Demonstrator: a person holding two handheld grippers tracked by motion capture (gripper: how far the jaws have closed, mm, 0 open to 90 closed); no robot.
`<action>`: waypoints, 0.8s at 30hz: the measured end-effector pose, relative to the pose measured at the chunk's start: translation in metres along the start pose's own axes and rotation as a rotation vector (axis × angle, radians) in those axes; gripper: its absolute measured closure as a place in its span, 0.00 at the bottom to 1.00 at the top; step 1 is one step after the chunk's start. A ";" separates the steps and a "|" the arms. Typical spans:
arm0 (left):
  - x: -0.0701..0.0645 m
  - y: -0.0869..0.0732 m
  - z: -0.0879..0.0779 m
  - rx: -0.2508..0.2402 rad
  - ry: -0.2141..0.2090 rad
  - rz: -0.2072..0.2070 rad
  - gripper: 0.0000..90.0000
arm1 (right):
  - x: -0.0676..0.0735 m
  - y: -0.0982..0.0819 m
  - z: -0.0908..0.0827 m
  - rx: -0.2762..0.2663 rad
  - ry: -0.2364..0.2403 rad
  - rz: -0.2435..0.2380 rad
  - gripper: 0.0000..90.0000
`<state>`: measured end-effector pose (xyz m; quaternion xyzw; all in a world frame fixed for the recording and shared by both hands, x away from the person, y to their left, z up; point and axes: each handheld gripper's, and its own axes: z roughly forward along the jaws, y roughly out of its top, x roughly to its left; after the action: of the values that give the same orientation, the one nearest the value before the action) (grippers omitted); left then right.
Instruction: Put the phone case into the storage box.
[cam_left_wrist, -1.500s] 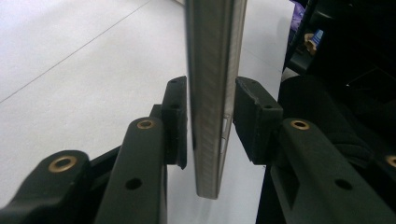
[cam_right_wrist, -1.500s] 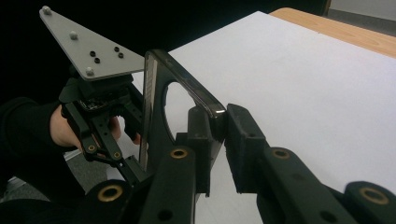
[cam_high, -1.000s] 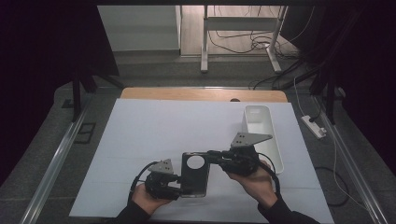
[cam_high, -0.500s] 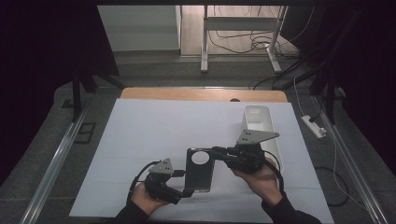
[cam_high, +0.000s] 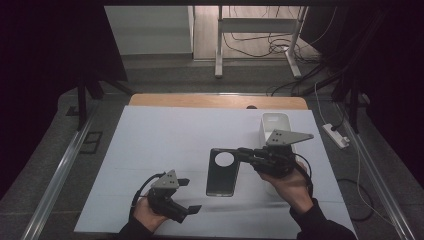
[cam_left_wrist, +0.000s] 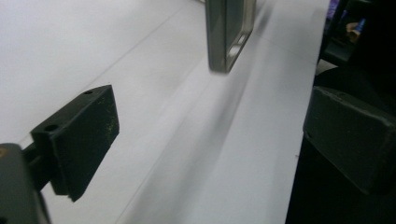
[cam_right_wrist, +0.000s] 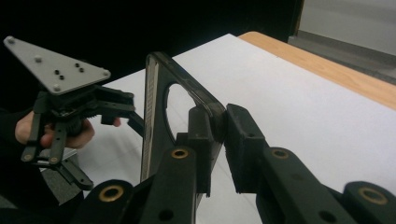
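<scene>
While no writing reads on it, phone case (cam_high: 222, 172) — pinched by right claw (cam_high: 240, 152) | left claw (cam_high: 187, 195) just spread wide — empty

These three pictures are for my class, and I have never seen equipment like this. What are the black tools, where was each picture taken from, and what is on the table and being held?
A person sits at a table covered in white, holding a hand-operated two-jaw gripper in each hand. The high view looks down from above. The other two come from cameras riding on each gripper, looking along its jaws. The right gripper is shut on the top edge of a dark phone case with a round camera hole, also seen pinched in the right gripper view. The left gripper has just been opening and holds nothing; its jaws stand wide apart. A white container stands behind the right hand.
</scene>
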<state>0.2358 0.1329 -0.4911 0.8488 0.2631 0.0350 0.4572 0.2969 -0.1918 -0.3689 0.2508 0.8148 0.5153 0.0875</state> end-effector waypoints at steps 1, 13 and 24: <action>0.000 -0.001 -0.003 -0.002 0.007 0.002 0.04 | -0.002 0.002 -0.002 0.000 -0.003 -0.001 0.90; 0.005 -0.018 -0.028 -0.040 0.103 -0.017 0.00 | -0.022 0.020 -0.014 -0.010 -0.042 -0.023 0.90; 0.004 -0.042 -0.055 -0.048 0.172 -0.078 0.00 | -0.040 0.031 -0.027 -0.031 -0.077 -0.013 0.90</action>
<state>0.2055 0.1949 -0.4930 0.8207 0.3334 0.0963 0.4539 0.3302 -0.2228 -0.3341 0.2639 0.8042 0.5174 0.1259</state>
